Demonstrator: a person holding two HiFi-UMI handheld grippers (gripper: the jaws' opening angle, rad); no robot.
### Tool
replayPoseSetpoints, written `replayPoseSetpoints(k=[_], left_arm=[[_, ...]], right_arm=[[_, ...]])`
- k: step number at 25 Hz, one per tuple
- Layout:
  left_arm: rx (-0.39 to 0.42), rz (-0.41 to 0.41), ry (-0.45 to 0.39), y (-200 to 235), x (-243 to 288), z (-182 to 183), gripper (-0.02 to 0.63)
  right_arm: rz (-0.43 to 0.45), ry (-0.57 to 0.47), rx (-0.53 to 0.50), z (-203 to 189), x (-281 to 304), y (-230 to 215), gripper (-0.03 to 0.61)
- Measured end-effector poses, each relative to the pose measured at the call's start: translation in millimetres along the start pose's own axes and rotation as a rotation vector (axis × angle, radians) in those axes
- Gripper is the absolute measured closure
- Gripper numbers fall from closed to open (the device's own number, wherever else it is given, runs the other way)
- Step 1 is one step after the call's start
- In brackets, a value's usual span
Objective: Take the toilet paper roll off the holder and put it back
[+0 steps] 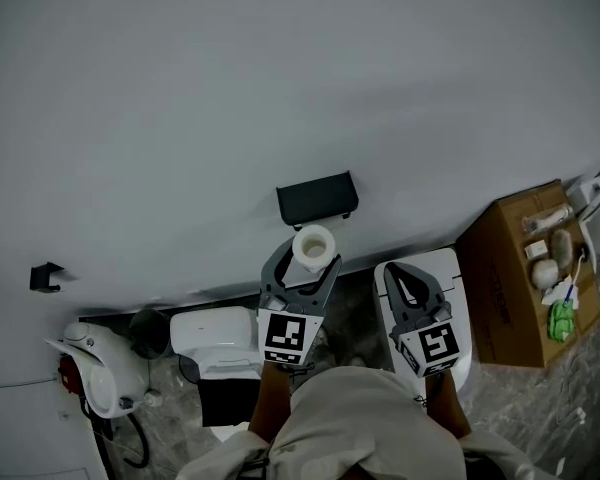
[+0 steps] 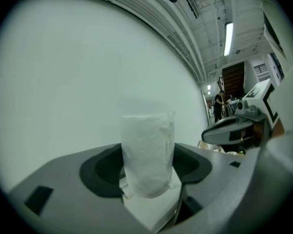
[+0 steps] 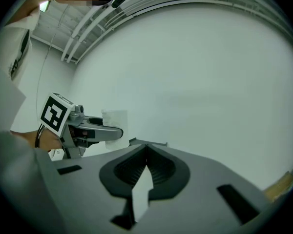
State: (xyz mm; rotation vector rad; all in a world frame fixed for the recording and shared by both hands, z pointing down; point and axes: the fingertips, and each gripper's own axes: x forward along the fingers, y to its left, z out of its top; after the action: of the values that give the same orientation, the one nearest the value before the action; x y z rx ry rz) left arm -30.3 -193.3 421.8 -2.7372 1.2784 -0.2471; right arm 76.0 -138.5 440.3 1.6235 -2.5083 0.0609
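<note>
A white toilet paper roll (image 1: 314,247) sits between the jaws of my left gripper (image 1: 308,256), which is shut on it. The roll hangs just below the black wall holder (image 1: 317,198), a small gap apart from it. In the left gripper view the roll (image 2: 147,152) stands upright between the grey jaws of the left gripper (image 2: 149,172), against the bare wall. My right gripper (image 1: 401,275) is to the right of the left one, jaws shut with nothing in them. In the right gripper view the jaws of the right gripper (image 3: 145,149) meet at the tips, and the roll (image 3: 115,122) shows at the left.
A white toilet (image 1: 218,336) stands below the holder, by the left gripper. A cardboard box (image 1: 510,278) with small items on top is at the right. A white appliance (image 1: 92,366) and a small black wall hook (image 1: 45,277) are at the left.
</note>
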Motion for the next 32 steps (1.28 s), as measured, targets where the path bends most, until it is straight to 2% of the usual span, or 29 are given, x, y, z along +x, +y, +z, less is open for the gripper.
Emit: replayPoseSetpoints(k=[9,18,32], left_arm=[[-0.022,0.045,0.028,-16,-20,-10,0.302],[-0.048,0.075,0.046,-14,-32,-19,0.302],[-0.057,0.06,0.043,-1,-17,-19,0.302]], right_arm=[[0.051,-0.003,0.017,-6,-12,2,0.58],[0.091,0.002,0.02,-9,-3,7,0.58],[0.098,0.004,0.033,-7,20,6,0.58]])
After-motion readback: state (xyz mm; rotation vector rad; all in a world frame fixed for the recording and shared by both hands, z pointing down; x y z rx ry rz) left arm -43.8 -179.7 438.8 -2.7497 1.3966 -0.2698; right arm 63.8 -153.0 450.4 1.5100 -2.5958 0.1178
